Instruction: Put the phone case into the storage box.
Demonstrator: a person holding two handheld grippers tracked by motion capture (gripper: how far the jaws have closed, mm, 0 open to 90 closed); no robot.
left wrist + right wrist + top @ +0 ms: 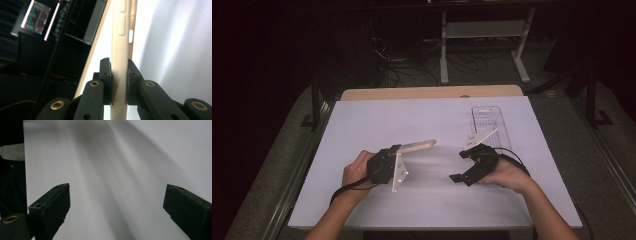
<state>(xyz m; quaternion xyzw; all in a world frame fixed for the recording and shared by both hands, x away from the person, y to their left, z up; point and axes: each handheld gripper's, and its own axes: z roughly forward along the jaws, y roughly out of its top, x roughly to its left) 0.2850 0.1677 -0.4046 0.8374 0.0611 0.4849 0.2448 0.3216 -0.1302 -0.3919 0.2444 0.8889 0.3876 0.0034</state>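
Phone case: a cream phone case (418, 146) was held off the table, lying roughly level in the high view and pointing from the left gripper toward the middle of the table. In the left gripper view (119, 50) it ran straight up between the jaws, edge-on, with raised button bumps and a small slot on its side.
Left gripper: the left gripper (398, 149) was clamped on one end of the phone case, both pads pressed flat against its two faces (119, 82). A white three-cornered plate stood on its side.
Left hand: the left hand (357, 170) wrapped the gripper body from the left, forearm coming in from the bottom edge.
Right gripper: the right gripper (460, 165) had its jaws spread wide with nothing between them (116, 202). It was near the free end of the phone case but apart from it, just above the white surface.
Right hand: the right hand (507, 175) held that gripper from the right.
Table: the white table (377, 115) carried soft shadows under both grippers.
Tray: a clear plastic tray (489, 125) lay on the table behind the right gripper, toward the far right.
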